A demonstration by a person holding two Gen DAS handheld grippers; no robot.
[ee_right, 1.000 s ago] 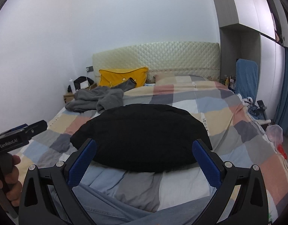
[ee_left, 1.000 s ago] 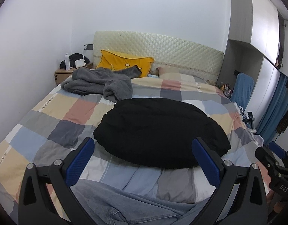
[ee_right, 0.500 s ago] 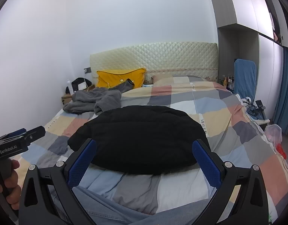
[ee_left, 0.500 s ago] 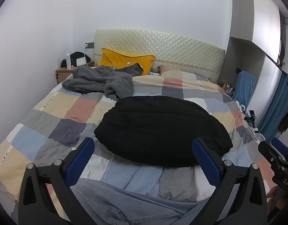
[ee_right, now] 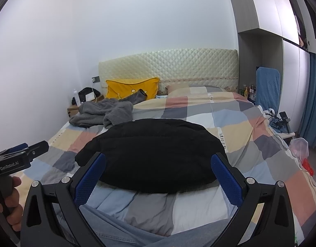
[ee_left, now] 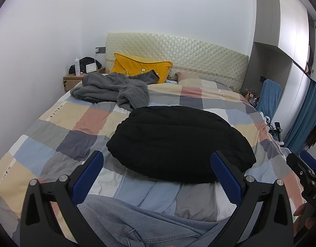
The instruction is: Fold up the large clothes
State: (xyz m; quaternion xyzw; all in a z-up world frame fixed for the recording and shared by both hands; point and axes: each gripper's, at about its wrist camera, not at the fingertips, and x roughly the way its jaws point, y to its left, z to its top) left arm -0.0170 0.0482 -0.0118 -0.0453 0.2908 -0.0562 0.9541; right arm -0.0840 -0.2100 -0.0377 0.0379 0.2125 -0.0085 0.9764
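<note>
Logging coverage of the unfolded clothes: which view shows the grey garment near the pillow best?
Left wrist: the grey garment looks larger and more detailed there. The right wrist shows it whole too, but smaller and farther left.

Black jacket (ee_left: 178,142) on pastel-checked quilt (ee_left: 75,121) — yellow pillow (ee_left: 137,68), grey fleece (ee_left: 112,90).

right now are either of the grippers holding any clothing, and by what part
Nothing is held. The left gripper and right gripper are both open above the denim garment.
</note>
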